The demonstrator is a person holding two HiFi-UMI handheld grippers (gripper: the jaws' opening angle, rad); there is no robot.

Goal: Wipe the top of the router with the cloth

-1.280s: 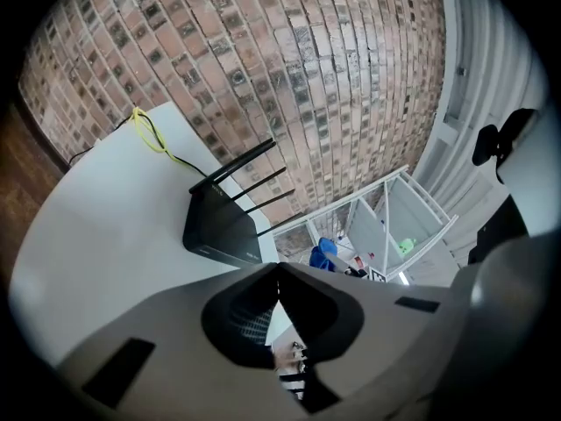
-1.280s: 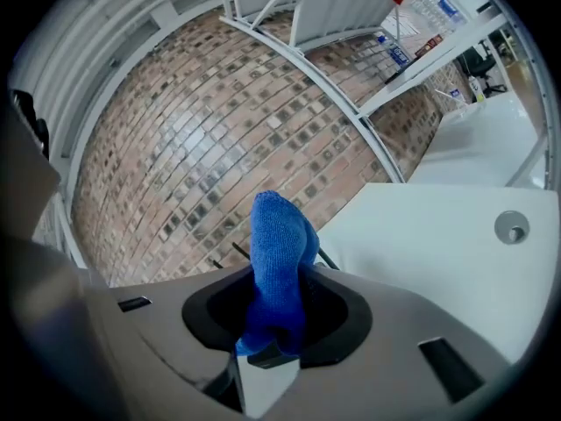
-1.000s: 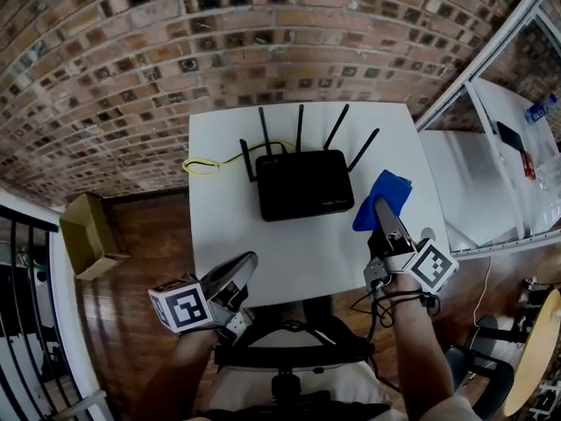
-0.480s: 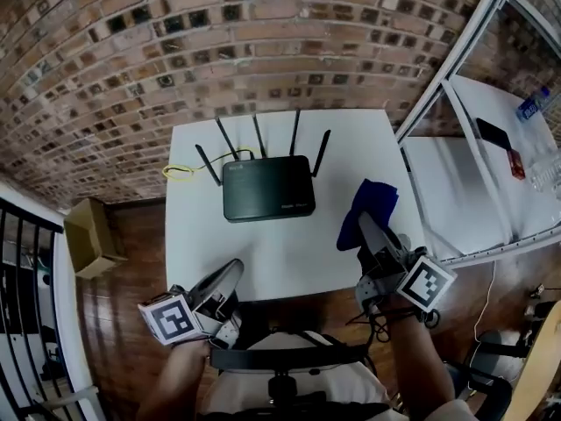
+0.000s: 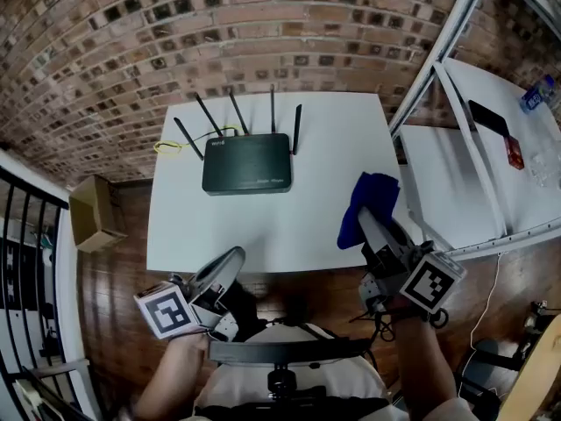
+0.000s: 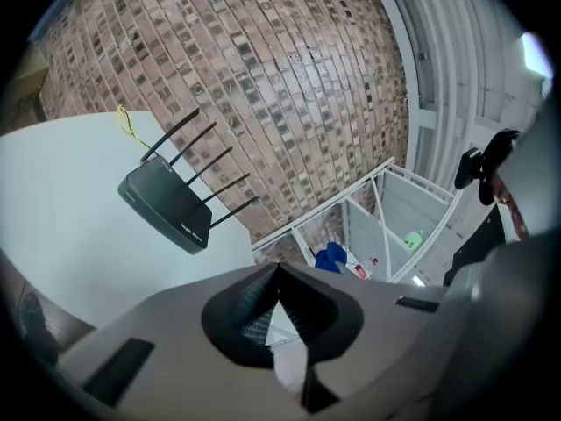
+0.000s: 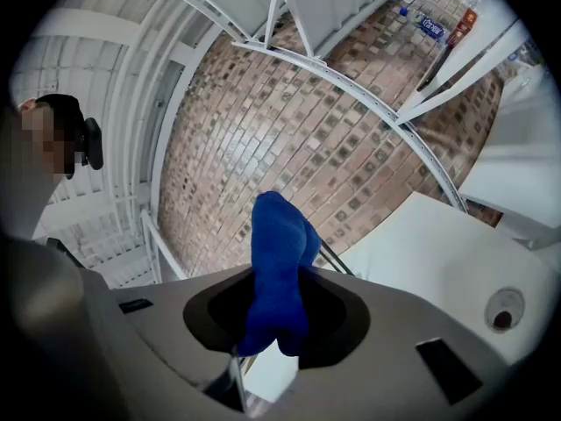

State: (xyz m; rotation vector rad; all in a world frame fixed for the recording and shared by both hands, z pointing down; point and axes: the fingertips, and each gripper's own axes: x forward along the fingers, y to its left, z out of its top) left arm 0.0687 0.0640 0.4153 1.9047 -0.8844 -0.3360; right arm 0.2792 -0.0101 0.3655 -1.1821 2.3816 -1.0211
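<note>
Nearest, below the desk's (image 5: 307, 231) front edge: left gripper (image 5: 233, 258) (image 6: 279, 274), marker cube toward the person, fingers (image 6: 302, 310) pressed together at the tips, nothing between them. Off the desk, well apart from everything on it.

To the right, same depth: right gripper (image 5: 366, 222) (image 7: 279, 327), fingers (image 7: 337, 318) clamped on the blue cloth (image 5: 368, 196) (image 7: 279, 253). Cloth bunched, sticking out past the fingertips, hanging partly over the desk's right front edge in the head view. Contact with the desktop: cannot tell. Well to the right of the router, not touching it.

Further in, on the desk's far left part: black router (image 5: 247, 162) (image 6: 166, 204), lying flat, top bare. Five thin antennas (image 5: 272, 110) along its back edge, fanned out. Pale print on the front edge, too small to read.

Behind the router's left rear corner: yellow cable (image 5: 165, 146) (image 6: 128, 123), looped on the desktop, one end running behind the antennas.

Left of the desk, on the wooden floor (image 5: 114, 288): open cardboard box (image 5: 88, 222).

Right of the desk: slanted white metal frame (image 5: 438, 46), then a second white table (image 5: 443, 178) with a dark flat item (image 5: 487, 117) beyond it.

Farthest: brick wall (image 5: 219, 33) across the whole background.
</note>
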